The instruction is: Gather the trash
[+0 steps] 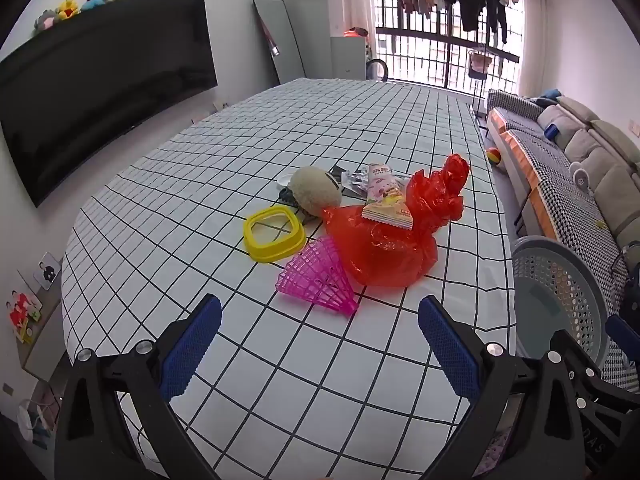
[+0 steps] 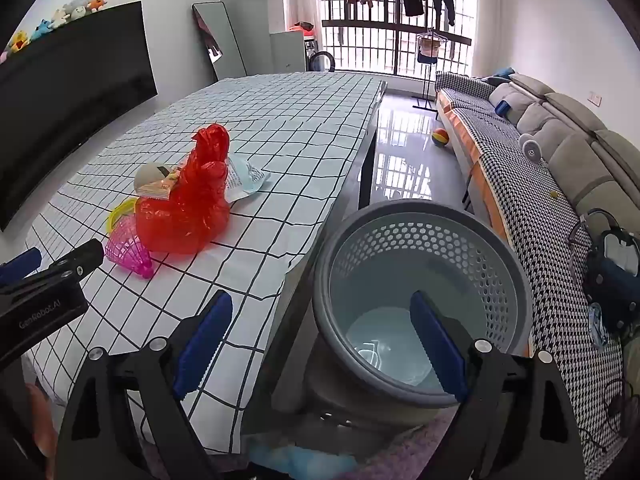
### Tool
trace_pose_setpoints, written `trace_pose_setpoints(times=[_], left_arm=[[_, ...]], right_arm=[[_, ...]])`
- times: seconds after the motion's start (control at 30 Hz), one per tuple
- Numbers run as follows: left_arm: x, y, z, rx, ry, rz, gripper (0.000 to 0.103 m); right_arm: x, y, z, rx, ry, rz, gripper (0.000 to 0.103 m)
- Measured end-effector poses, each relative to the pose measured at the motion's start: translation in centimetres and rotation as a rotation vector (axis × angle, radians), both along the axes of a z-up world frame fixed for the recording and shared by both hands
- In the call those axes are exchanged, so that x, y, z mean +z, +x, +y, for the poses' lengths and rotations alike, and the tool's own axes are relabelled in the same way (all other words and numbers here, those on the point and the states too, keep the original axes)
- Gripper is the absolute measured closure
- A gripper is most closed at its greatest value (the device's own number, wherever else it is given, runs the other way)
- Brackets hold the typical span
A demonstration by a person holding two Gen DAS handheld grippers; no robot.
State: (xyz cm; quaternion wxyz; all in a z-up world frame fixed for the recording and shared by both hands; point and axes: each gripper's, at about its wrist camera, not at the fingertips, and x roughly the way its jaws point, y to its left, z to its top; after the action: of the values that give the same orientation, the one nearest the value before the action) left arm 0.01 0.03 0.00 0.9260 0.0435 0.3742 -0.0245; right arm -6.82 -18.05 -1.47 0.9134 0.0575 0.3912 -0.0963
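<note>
Blue-padded left tongs (image 1: 320,344) and right tongs (image 2: 320,344) both gape wide, gripping nothing. At the left tongs' twelve o'clock the trash sits heaped on the counter (image 1: 200,184): pink mesh piece (image 1: 318,278), red plastic bag (image 1: 384,240), snack wrapper (image 1: 386,200). Grabbing the bag could spill that wrapper; light pieces might miss the grey basket (image 2: 424,300).

red bag (image 1: 384,240): crumpled, on table | wrapper (image 1: 386,200): atop bag | grey perforated basket (image 2: 424,280): upright, seemingly empty
</note>
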Motion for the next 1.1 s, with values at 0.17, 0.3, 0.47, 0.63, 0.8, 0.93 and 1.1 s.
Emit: trace_pose_setpoints(times=[0.17, 0.3, 0.47, 0.63, 0.8, 0.93, 1.1], left_arm=[[-0.04, 0.08, -0.21, -0.01, 0.015, 0.002, 0.006], [0.17, -0.05, -0.02, -0.006, 0.009, -0.002, 0.006], [0.11, -0.19, -0.13, -0.001, 0.01, -0.006, 0.006], [0.13, -0.22, -0.16, -0.003, 0.01, -0.007, 0.006], [0.2, -0.24, -0.22, -0.004, 0.012, -0.009, 0.006], [0.25, -0.26, -0.27, -0.004, 0.011, -0.01, 0.006], [0.3, -0.32, -0.25, -0.004, 0.012, -0.012, 0.006]], right_arm=[[0.03, 0.0, 0.02, 0.001, 0.0, -0.002, 0.017], [0.01, -0.01, 0.03, 0.001, 0.0, -0.003, 0.017], [-0.01, -0.02, 0.08, 0.001, 0.001, -0.004, 0.017], [0.22, 0.04, 0.0, 0.002, 0.003, -0.005, 0.017], [0.17, -0.04, 0.02, 0.003, 0.004, -0.005, 0.017], [0.34, 0.06, -0.04, 0.004, 0.003, -0.005, 0.017], [0.64, 0.28, -0.07, 0.004, 0.003, -0.007, 0.017]])
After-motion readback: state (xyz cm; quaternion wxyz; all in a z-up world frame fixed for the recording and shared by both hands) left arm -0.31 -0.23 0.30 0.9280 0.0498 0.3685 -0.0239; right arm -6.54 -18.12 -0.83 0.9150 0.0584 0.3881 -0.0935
